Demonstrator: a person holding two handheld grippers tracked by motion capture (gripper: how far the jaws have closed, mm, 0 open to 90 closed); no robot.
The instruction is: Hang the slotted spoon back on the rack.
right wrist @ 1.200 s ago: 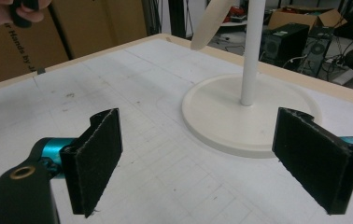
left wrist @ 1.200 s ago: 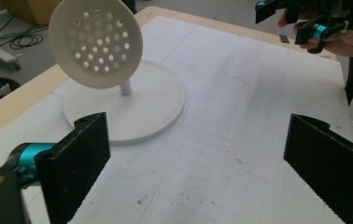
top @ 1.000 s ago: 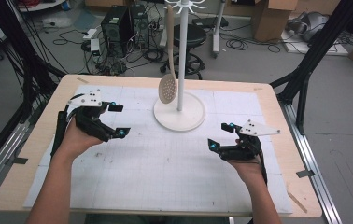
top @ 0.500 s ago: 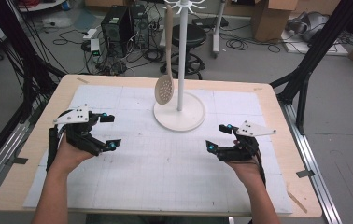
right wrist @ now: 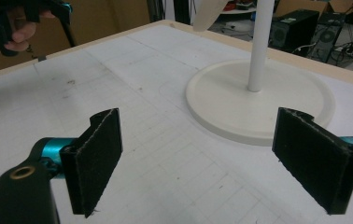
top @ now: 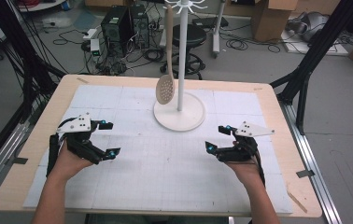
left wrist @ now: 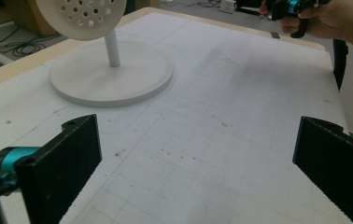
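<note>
High view: left claw [top: 108,138] and right claw [top: 217,137] gape wide, empty, flanking the stand [top: 180,111]

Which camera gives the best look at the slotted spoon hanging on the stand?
The high view: the whole slotted spoon shows there, handle running up to the stand's hooks, bowl above the base. The left gripper view catches its perforated bowl, cut off at the top; the right gripper view shows a sliver of it.

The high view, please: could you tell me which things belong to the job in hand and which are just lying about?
Job in hand:
- slotted spoon, hanging from the rack
- white hook rack
- left gripper, open
- right gripper, open

Lying about:
- computer towers on the floor
- stool
- cardboard boxes
</note>
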